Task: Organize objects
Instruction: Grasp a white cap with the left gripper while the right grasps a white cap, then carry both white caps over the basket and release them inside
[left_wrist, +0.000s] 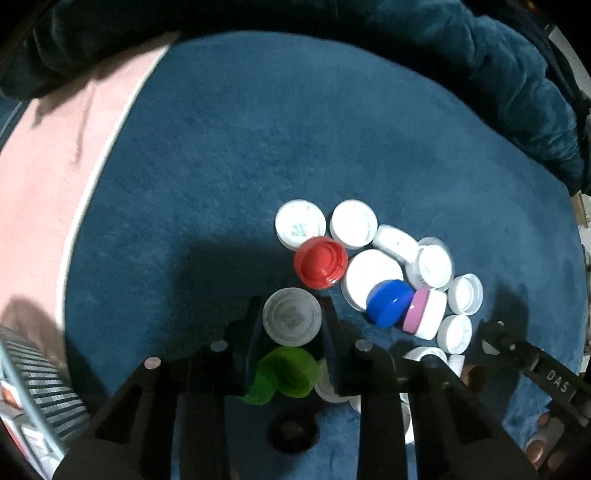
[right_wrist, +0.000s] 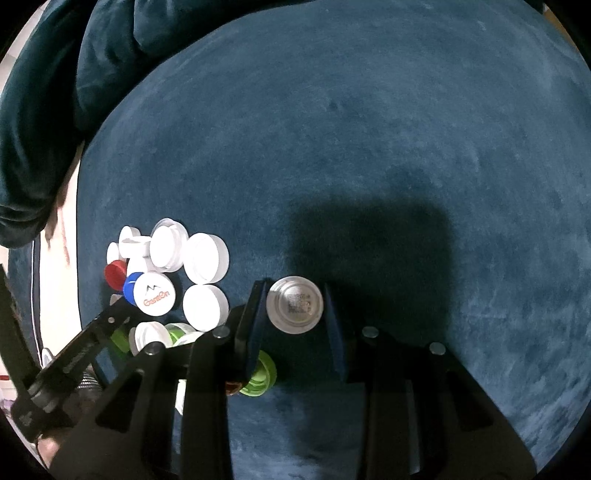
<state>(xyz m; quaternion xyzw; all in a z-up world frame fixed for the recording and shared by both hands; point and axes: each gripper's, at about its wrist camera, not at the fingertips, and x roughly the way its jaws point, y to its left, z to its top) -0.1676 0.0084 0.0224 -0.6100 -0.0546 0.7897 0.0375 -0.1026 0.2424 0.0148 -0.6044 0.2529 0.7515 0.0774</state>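
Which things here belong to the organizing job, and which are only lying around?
Belong to the job:
- grey cap between the left gripper jaws
- grey cap between the right gripper jaws
- red cap, blue cap, green cap, white caps

Only lying around:
- blue blanket
- pink cloth

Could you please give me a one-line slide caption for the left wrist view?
Left gripper shut on a grey cap beside mixed bottle caps on a blue cloth.

So it's a blue plush blanket, and on it sits a cluster of bottle caps: mostly white caps, one red cap, one blue cap, a green cap.
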